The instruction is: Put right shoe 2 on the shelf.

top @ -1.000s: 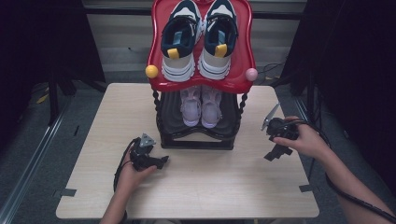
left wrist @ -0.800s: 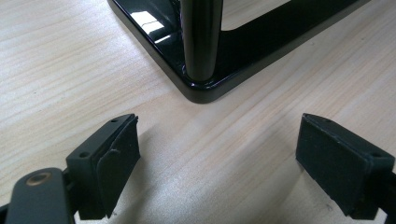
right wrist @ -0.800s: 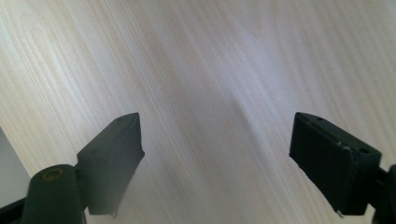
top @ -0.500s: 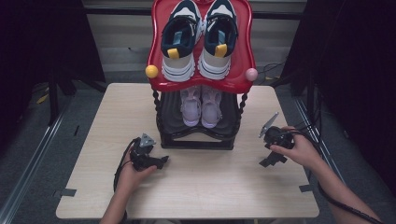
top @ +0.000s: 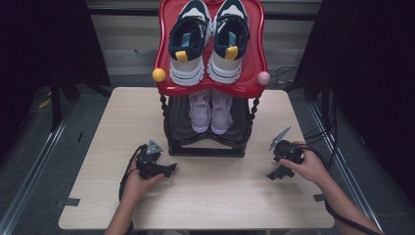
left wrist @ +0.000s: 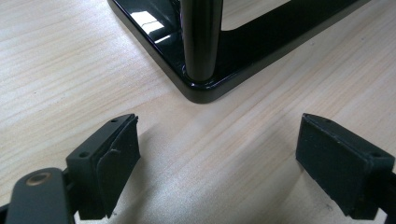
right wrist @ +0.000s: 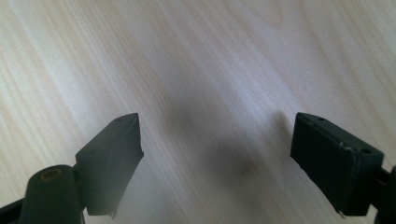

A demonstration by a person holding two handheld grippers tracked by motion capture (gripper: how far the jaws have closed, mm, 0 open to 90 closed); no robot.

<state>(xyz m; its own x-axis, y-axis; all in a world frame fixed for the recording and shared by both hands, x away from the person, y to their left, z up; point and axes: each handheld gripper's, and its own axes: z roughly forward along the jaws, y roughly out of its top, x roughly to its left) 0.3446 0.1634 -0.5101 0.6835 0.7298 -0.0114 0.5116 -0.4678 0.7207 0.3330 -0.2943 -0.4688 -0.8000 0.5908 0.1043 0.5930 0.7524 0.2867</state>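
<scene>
Left tongs (top: 169, 169): spread wide and empty, resting low on the surface (top: 98, 147), pointing at the near-left corner of the shoe rack (top: 210, 147).
Right tongs (top: 274, 174): also spread and empty, over bare wood off the rack's right side, well apart from it.
Rack: a black frame at the middle of the surface with a red top tray (top: 257, 58); one pair of navy-and-white sneakers (top: 208, 39) on the tray, a pale lilac pair (top: 210, 110) on the lower shelf.
Key relation: the lilac pair lies ahead of both hands and between them, heels toward the person, long axes running front to back; the left tongs are the nearer (just beside the rack's base).
Left gripper view: the rack's glossy base corner (left wrist: 205, 91) and one post (left wrist: 201, 37) sit just beyond the open jaws, close but not touching.
Right gripper view: plain wood grain between the jaws and a soft shadow.
Judgement: a reach for the lower pair likely goes under the red tray.
</scene>
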